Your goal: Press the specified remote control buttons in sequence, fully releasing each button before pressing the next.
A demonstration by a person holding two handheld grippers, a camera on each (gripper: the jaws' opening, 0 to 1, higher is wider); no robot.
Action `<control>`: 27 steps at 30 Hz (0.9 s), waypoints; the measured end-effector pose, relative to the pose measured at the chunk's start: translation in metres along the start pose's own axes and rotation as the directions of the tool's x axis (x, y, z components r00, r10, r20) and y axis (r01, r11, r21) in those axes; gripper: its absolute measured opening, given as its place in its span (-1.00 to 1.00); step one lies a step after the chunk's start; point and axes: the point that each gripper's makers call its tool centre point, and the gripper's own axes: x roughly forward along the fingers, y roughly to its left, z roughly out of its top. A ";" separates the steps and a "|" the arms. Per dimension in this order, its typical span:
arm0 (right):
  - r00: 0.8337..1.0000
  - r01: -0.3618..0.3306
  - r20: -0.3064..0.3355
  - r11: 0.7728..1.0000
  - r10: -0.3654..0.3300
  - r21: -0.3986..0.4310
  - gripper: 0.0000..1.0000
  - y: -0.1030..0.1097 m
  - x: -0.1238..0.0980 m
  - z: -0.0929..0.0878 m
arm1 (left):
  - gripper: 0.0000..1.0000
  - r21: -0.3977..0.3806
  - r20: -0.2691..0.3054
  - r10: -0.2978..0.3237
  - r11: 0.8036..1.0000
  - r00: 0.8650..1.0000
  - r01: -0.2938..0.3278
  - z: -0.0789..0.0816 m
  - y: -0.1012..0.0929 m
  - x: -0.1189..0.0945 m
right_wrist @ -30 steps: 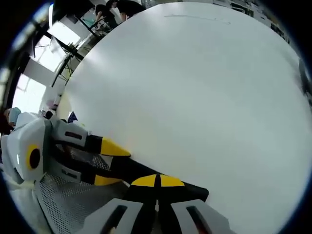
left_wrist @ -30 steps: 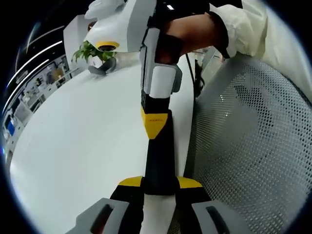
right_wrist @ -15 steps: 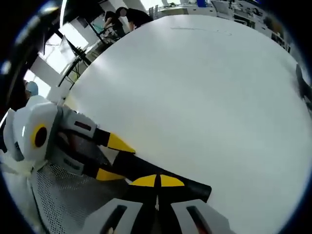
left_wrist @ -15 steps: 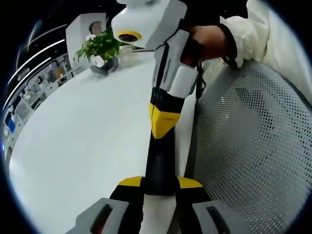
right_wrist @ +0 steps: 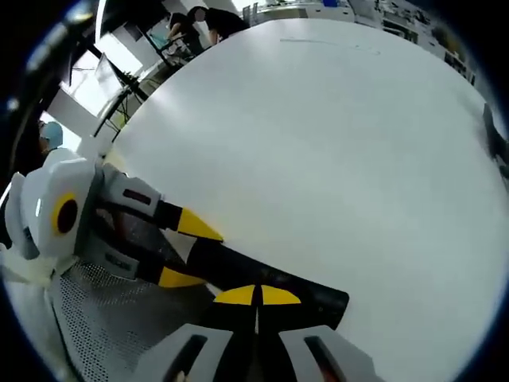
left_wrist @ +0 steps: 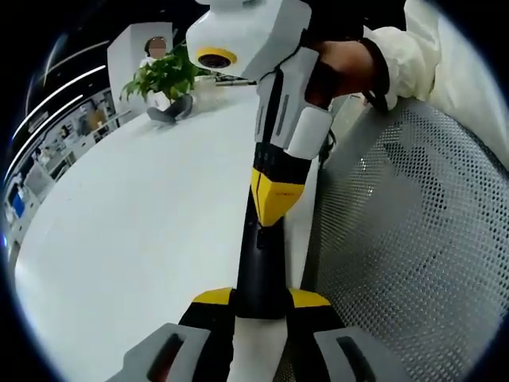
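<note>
the left hand-held gripper (left_wrist: 256, 298) was seen clamped on the near end of a long black remote control (left_wrist: 259, 267), its yellow-tipped jaws closed against both sides of it. the right hand-held gripper (left_wrist: 274, 208) was brought down from above, jaws together, with its yellow tip touching or just above the remote's upper face; contact could not be settled. in the right gripper view, the right hand-held gripper (right_wrist: 256, 296) was shown shut with nothing between its jaws, its tip at the dark remote control (right_wrist: 262, 280), while the left hand-held gripper (right_wrist: 191, 251) was seen gripping the remote's far end.

the remote was held above the edge of the white table (left_wrist: 135, 223), beside a perforated grey chair back (left_wrist: 406, 239). a potted plant (left_wrist: 163, 76) was noted at the table's far end.

a button press was judged to be under way or about to start. no buttons were legible, so the place in the sequence could not be told.
</note>
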 end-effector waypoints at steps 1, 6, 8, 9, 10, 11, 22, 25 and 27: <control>1.000 0.012 0.004 1.000 -0.012 -0.002 -1.00 -0.002 -0.001 0.001 | -0.51 -0.001 0.000 0.000 1.000 1.000 0.000 0.000 0.000 0.000; 1.000 0.018 -0.005 1.000 -0.018 -0.007 -1.00 -0.003 -0.001 0.001 | -0.51 0.000 0.000 0.001 1.000 1.000 -0.001 0.000 0.000 0.000; 1.000 0.027 -0.012 1.000 -0.027 -0.012 -1.00 -0.002 0.000 0.002 | -0.51 0.000 0.000 0.001 1.000 1.000 -0.001 0.001 0.000 0.000; 0.999 0.032 -0.020 0.999 -0.032 -0.014 -1.00 -0.002 0.001 0.002 | -0.51 0.000 0.000 0.001 1.000 1.000 -0.001 0.000 -0.001 0.000; 0.999 0.041 -0.033 0.999 -0.041 -0.014 -1.00 -0.003 0.001 0.002 | -0.51 0.000 0.000 0.001 1.000 1.000 -0.001 0.000 -0.001 0.000; 0.998 0.050 -0.043 0.999 -0.050 -0.010 -1.00 -0.003 0.002 0.003 | -0.51 0.000 0.000 0.001 1.000 1.000 -0.001 0.000 -0.001 0.000; 0.996 0.057 -0.066 0.996 -0.052 0.075 -1.00 -0.007 0.002 0.003 | -0.51 0.000 0.000 0.002 1.000 1.000 -0.002 0.000 -0.001 -0.001; 0.999 0.027 -0.037 0.997 -0.024 0.076 -1.00 -0.006 0.001 0.003 | -0.51 0.002 0.001 0.003 1.000 1.000 -0.003 0.000 -0.001 -0.001; 0.999 0.030 -0.040 0.997 -0.027 0.067 -1.00 -0.005 0.001 0.002 | -0.51 0.004 0.000 0.002 1.000 1.000 -0.002 0.000 -0.001 -0.001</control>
